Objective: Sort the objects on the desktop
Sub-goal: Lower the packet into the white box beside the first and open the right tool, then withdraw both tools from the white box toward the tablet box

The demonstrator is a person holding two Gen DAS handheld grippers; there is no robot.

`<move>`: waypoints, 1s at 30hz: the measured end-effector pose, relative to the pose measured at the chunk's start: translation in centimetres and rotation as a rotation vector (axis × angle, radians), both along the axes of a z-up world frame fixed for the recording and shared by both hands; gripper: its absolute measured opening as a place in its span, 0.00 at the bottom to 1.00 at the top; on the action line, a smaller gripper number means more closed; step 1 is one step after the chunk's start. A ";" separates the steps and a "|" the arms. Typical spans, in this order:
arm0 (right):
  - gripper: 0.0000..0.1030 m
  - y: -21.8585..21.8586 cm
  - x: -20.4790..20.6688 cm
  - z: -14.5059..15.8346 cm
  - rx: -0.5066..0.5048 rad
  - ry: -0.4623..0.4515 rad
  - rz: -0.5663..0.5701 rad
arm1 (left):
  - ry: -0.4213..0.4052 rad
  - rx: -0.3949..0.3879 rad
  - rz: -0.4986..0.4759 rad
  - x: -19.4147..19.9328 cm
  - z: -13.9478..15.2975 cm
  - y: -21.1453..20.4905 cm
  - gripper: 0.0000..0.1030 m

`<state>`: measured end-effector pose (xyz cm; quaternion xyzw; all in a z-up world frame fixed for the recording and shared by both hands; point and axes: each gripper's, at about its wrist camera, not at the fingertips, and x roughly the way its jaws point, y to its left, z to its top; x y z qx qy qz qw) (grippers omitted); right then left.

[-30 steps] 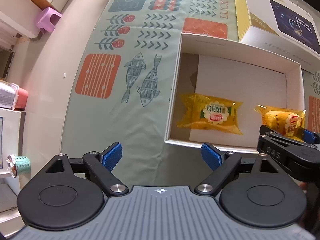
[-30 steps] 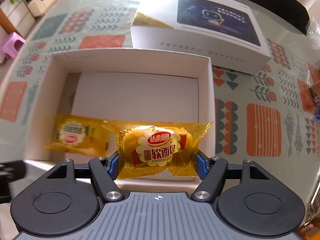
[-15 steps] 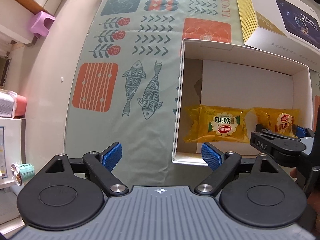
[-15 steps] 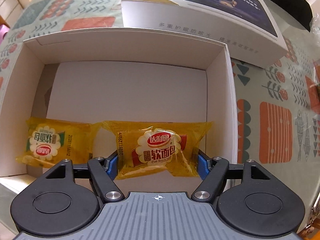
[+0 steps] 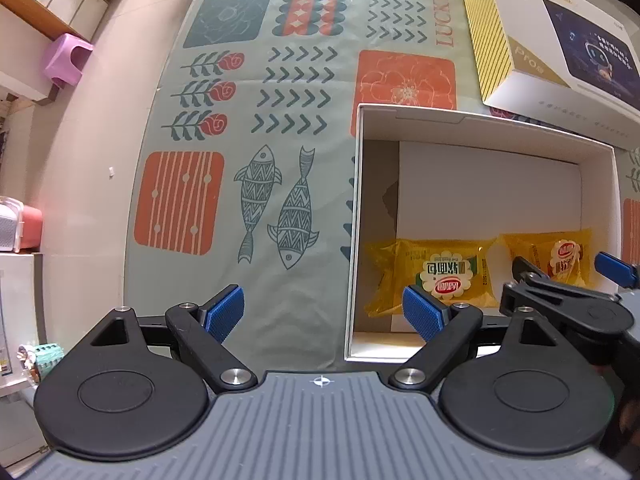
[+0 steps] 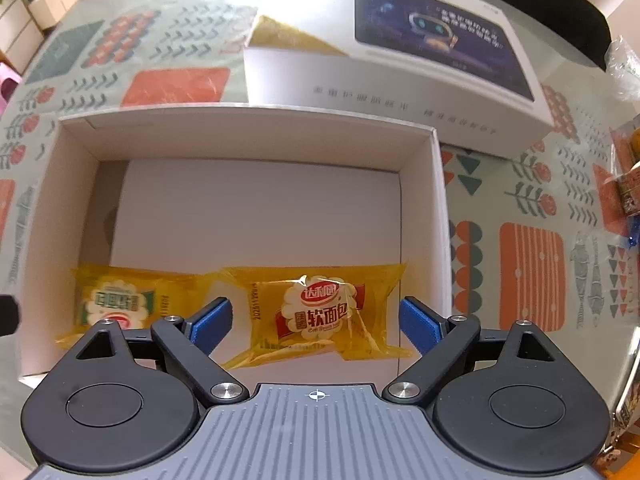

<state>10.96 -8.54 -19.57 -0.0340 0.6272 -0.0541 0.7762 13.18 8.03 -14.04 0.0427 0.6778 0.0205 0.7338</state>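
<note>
Releasing yellow plastic-wrapped bread packet [image 6: 320, 312] inside open white cardboard box [image 6: 248, 132] — right gripper [image 6: 316, 320] jaws opening, pads clear; lift straight up. Left gripper [image 5: 324, 312] open, empty — beside box.

A pale green patterned cloth [image 5: 248, 184] covers the bench; an open white cardboard box [image 6: 256, 136] lies on it, just beside a closed white printed carton [image 6: 400, 92].

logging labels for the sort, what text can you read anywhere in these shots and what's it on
"LUCKY": tablecloth.
"Pro": yellow side of the closed product box; the grey lines on its white side are too blurred.
"软面包": right bread packet in the open white box; its smaller print is unreadable.
Left bread packet: print upside down, too blurred.
</note>
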 end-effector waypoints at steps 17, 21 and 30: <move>1.00 -0.5 -4.0 4.4 -0.016 0.021 -0.065 | -0.015 -0.100 -0.067 -1.7 -0.3 0.5 1.00; 1.00 -1.4 -5.0 3.8 0.020 0.063 -0.124 | -0.021 -0.090 -0.116 -2.7 -0.5 -0.4 1.00; 1.00 -4.0 -5.5 3.4 0.074 0.088 -0.164 | -0.002 -0.082 -0.157 -3.6 -0.5 -2.9 1.00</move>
